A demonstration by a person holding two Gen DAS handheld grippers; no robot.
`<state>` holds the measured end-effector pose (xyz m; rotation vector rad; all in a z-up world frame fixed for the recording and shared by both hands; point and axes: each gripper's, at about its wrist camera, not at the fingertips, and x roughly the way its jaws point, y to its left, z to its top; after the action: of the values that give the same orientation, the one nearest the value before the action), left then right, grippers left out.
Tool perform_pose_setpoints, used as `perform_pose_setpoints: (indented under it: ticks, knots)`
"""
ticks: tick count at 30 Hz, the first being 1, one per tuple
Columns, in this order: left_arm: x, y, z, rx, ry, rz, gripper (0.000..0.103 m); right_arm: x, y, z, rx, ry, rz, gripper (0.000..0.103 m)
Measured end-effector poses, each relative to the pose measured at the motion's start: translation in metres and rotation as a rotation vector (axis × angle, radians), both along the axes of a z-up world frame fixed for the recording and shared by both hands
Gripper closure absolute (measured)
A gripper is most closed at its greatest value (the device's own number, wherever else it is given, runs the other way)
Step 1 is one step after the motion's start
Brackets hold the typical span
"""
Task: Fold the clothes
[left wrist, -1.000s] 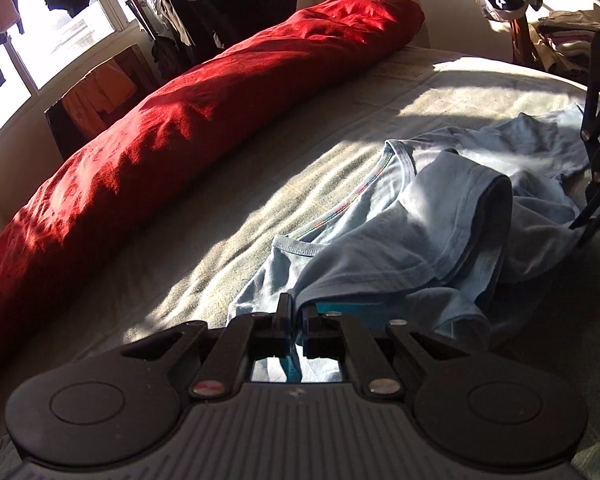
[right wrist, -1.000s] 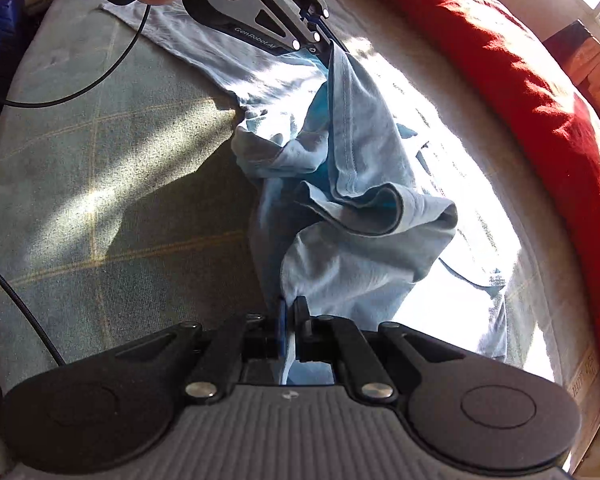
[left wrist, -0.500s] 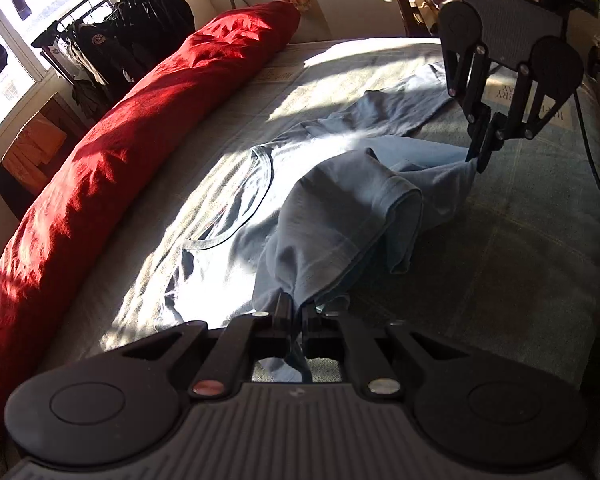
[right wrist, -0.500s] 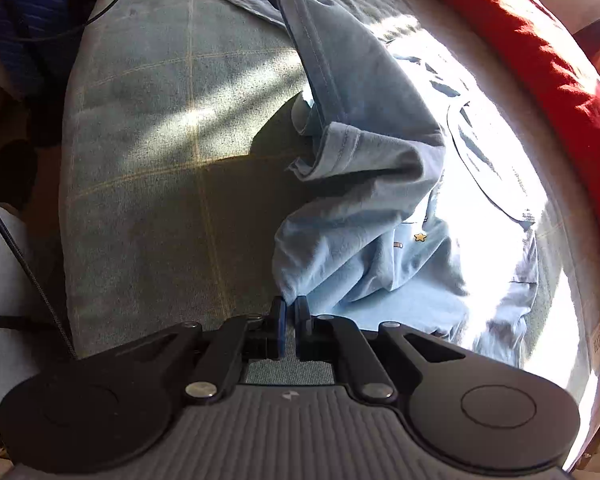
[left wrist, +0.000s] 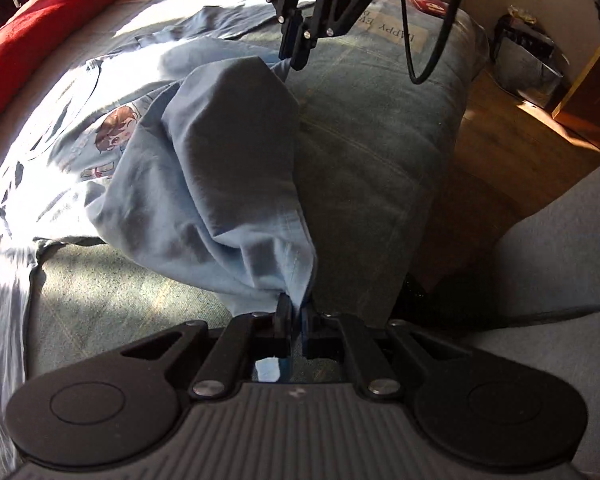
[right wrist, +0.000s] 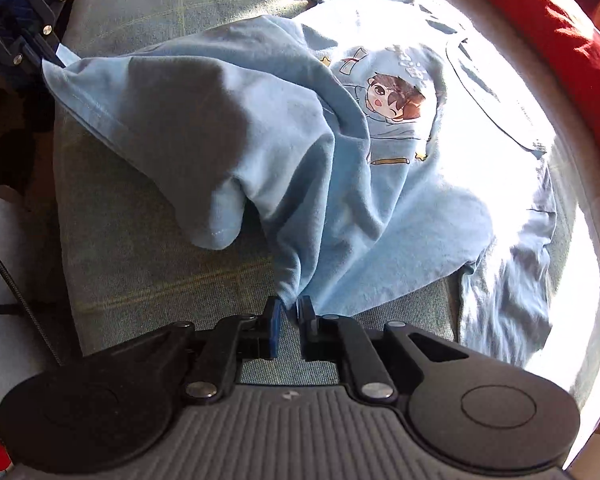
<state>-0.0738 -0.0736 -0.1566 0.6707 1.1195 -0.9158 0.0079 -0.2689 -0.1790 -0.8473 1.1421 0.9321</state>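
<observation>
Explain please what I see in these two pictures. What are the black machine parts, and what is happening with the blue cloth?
No robot arm is here: a person holds a two-finger gripper in each hand, and each carries a camera looking along its fingers. One picture comes from the left gripper, the other from the right gripper; each also sees the other gripper across the cloth. On a grey-green bed cover lies a light blue T-shirt with a cartoon print; a red duvet lies along the far side. The left gripper pinches the shirt's hem. The right gripper's jaws are opening, with a corner of the shirt between them.

sunlit bed (left wrist: 380, 152), wooden floor (left wrist: 512, 152) (shadowed)
</observation>
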Motion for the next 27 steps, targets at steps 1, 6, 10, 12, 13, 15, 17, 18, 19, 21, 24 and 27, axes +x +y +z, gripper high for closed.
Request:
perform_pose_setpoints:
  ticks: [1, 6, 10, 12, 13, 15, 17, 18, 19, 21, 24, 27]
  knots:
    - [-0.002, -0.002, -0.004, 0.006, 0.003, 0.002, 0.099, -0.001, 0.000, -0.001, 0.000, 0.008, 0.000, 0.089]
    - [-0.003, 0.001, -0.008, 0.023, 0.039, 0.066, 0.095, -0.010, -0.004, -0.002, -0.003, 0.012, -0.011, 0.080]
    - [-0.003, 0.012, -0.006, 0.040, 0.079, 0.150, 0.094, -0.012, -0.012, -0.002, 0.039, 0.033, -0.100, 0.065]
    - [-0.004, 0.018, -0.006, 0.056, 0.096, 0.190, 0.094, -0.010, -0.015, -0.005, 0.061, 0.058, -0.163, 0.063]
    - [-0.003, 0.021, -0.006, 0.060, 0.097, 0.218, 0.094, -0.010, -0.015, -0.007, 0.078, 0.072, -0.196, 0.063]
    - [-0.001, 0.026, -0.005, 0.067, 0.096, 0.276, 0.092, -0.010, -0.015, -0.009, 0.120, 0.097, -0.252, 0.063]
    - [0.003, 0.030, -0.006, 0.057, 0.082, 0.350, 0.091, -0.010, -0.014, -0.008, 0.168, 0.119, -0.299, 0.063]
    - [0.006, 0.030, -0.007, 0.048, 0.079, 0.381, 0.087, -0.010, -0.013, -0.009, 0.200, 0.130, -0.328, 0.063]
    - [0.008, 0.029, -0.008, 0.039, 0.075, 0.397, 0.086, -0.013, -0.013, -0.009, 0.222, 0.130, -0.345, 0.063]
    - [0.011, 0.022, -0.010, 0.021, 0.068, 0.396, 0.085, -0.017, -0.009, -0.010, 0.257, 0.125, -0.362, 0.062]
    - [0.015, 0.013, -0.014, 0.002, 0.065, 0.387, 0.084, -0.019, 0.000, -0.012, 0.281, 0.085, -0.350, 0.054]
    - [0.018, 0.008, -0.018, -0.013, 0.079, 0.416, 0.083, -0.011, 0.007, -0.018, 0.328, 0.094, -0.357, 0.053]
